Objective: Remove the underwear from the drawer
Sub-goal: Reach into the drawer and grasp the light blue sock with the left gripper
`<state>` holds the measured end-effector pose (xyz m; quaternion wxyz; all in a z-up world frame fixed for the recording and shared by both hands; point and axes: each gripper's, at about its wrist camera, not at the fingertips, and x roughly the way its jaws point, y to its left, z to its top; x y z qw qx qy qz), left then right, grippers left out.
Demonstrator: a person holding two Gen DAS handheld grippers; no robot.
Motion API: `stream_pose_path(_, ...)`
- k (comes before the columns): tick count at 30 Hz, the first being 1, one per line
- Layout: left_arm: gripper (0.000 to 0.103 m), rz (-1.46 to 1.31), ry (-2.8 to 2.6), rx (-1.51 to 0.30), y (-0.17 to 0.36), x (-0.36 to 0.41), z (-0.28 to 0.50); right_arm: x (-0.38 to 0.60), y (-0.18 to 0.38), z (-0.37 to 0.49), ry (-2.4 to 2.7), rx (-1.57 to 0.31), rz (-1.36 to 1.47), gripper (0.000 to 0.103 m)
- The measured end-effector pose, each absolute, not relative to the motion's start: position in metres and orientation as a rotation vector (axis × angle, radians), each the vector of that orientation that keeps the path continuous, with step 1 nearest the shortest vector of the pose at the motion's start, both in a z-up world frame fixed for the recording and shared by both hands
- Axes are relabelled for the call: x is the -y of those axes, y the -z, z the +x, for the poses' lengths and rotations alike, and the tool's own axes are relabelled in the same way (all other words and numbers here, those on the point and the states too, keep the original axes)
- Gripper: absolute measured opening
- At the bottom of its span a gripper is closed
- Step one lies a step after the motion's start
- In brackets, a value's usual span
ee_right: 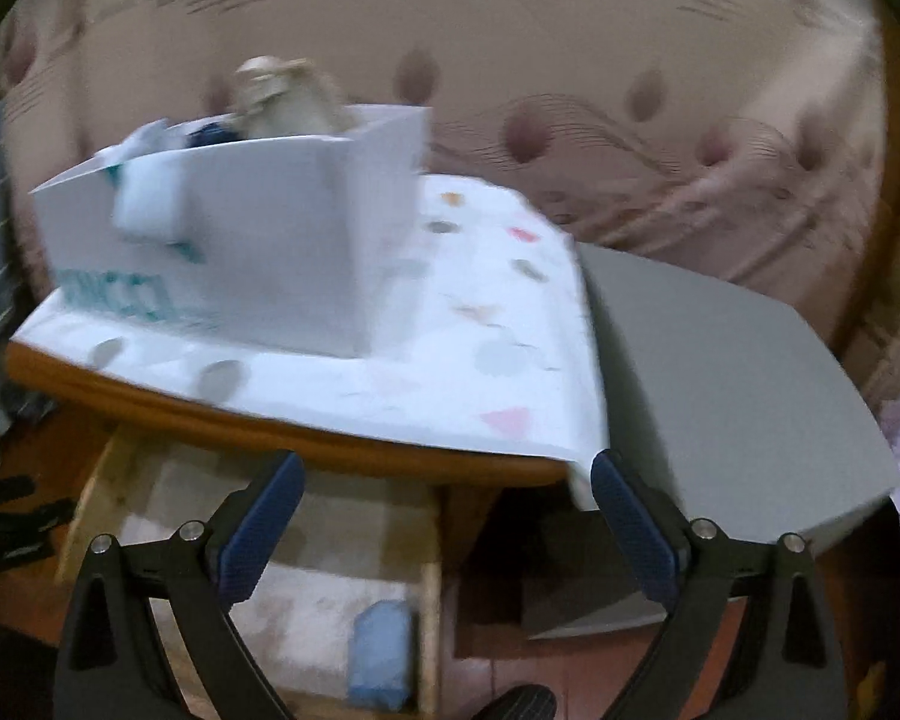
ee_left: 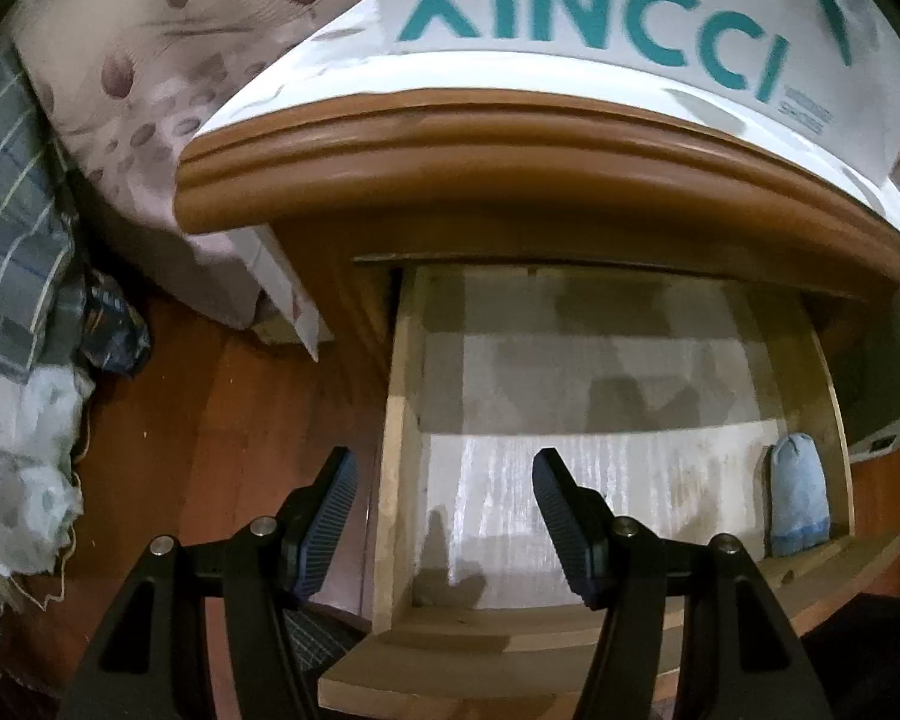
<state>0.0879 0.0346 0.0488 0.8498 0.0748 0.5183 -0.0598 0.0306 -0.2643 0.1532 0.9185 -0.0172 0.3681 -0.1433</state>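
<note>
The wooden drawer [ee_left: 393, 480] stands pulled out under the nightstand top [ee_left: 510, 150]. A folded light-blue piece of underwear [ee_left: 798, 501] lies in its near right corner, against the side wall. My left gripper [ee_left: 444, 483] hovers open above the drawer's left wall, one finger outside it and one over the pale drawer bottom, with nothing pressed between the pads. In the blurred right wrist view, my right gripper [ee_right: 450, 483] is wide open and empty, above the drawer [ee_right: 429, 612], with the blue underwear [ee_right: 381, 654] below and between its fingers.
A white box with teal letters [ee_left: 600, 12] [ee_right: 240, 252], holding cloth items, sits on the patterned cloth covering the nightstand. A grey box [ee_right: 720, 390] stands to the right. A bed with flowered bedding [ee_left: 138, 72] and a checked cloth [ee_left: 12, 240] are left, above a red-brown floor [ee_left: 222, 432].
</note>
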Motion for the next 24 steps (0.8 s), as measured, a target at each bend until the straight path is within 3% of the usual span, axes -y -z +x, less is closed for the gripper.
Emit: stream_pose_path(24,0.062,0.293,0.449,-1.216,-0.023,0.119,0.066,0.326,-0.129,0.004,0.493,-0.791,0.047,0.099)
